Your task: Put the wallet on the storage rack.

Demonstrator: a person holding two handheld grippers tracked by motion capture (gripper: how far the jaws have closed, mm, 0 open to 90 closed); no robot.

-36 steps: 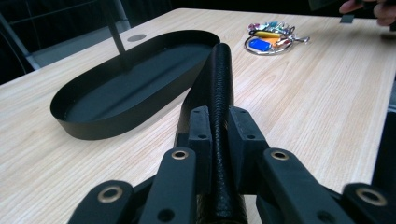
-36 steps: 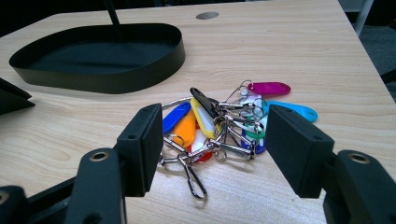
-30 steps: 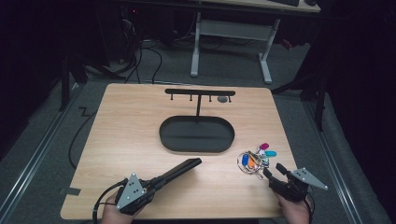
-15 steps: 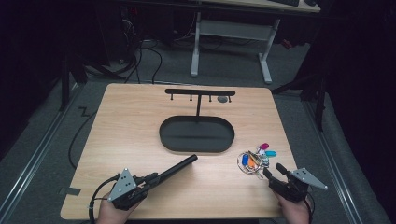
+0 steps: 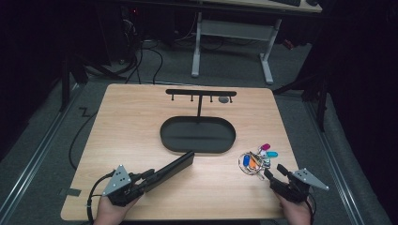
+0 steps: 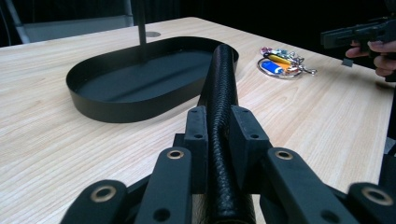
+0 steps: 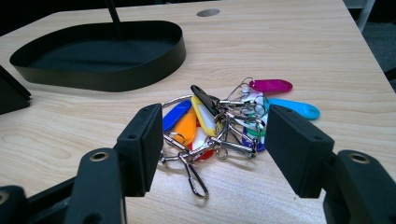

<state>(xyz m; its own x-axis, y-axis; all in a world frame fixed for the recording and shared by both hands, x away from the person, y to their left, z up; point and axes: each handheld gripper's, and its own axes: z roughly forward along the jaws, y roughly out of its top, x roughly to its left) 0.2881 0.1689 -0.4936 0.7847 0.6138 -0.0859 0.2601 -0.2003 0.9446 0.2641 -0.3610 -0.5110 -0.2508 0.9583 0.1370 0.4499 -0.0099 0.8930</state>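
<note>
Left gripper [image 6: 218, 140] clamped on one black case [image 5: 170, 168], jaws just easing; right gripper [image 7: 212, 149] wide before one key bunch [image 7: 219, 121]; one black tray [image 5: 225, 145].

centre: tray [image 5: 169, 140] and hook stand [image 5: 201, 93] block | bare table [image 5: 126, 117] left: free passage

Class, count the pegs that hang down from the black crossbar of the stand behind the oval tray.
4. Under the crossbar, one peg hangs near its left end, one left of the post, one right of it, one near the right end.
</note>
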